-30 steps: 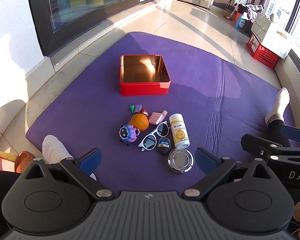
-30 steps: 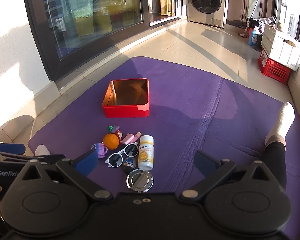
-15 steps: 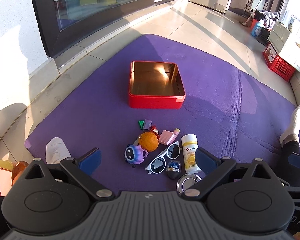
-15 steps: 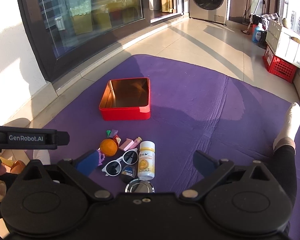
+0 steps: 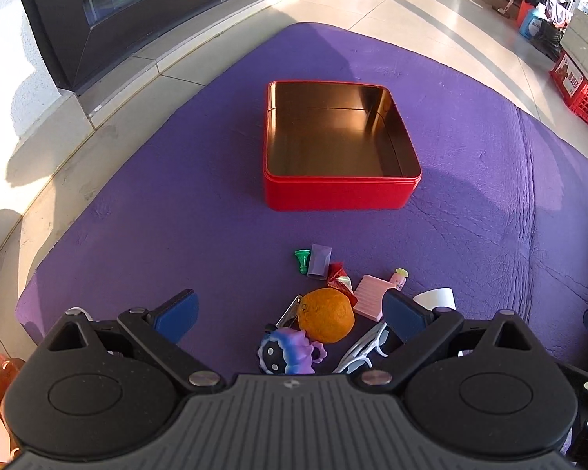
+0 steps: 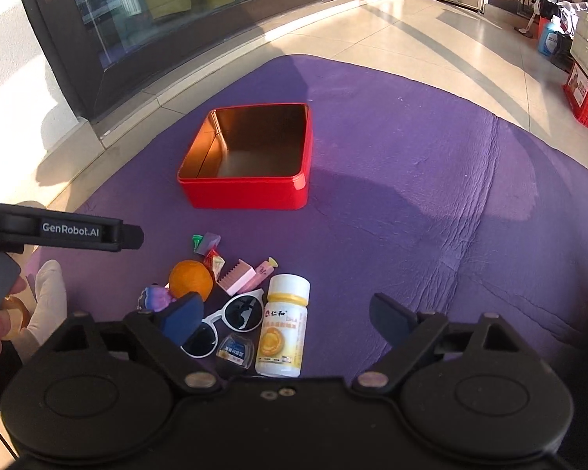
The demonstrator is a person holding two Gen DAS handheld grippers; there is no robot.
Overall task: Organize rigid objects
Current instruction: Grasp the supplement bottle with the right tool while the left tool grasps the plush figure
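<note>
Left hand-held gripper [image 5: 290, 313] spread, empty, above purple toy [image 5: 288, 350] and orange [image 5: 325, 315]. Right hand-held gripper [image 6: 288, 319] spread, over sunglasses [image 6: 231, 319], bottle [image 6: 282, 331]. Clutter near side of empty red tin [image 5: 339, 196]. Risk: crowded pile, fingers nudge neighbours, round orange rolls.

We see the sunglasses [image 5: 362, 352] half hidden behind our left gripper [image 5: 290, 313], the bottle [image 5: 435, 298] mostly covered, and the floss case [image 6: 235, 350] label too small to read.

Black ribbed hand-held gripper [image 5: 290, 315] w/ blue finger pads [image 5: 175, 315], silver pivot screws, white "GenRobot.AI" lettering.
</note>
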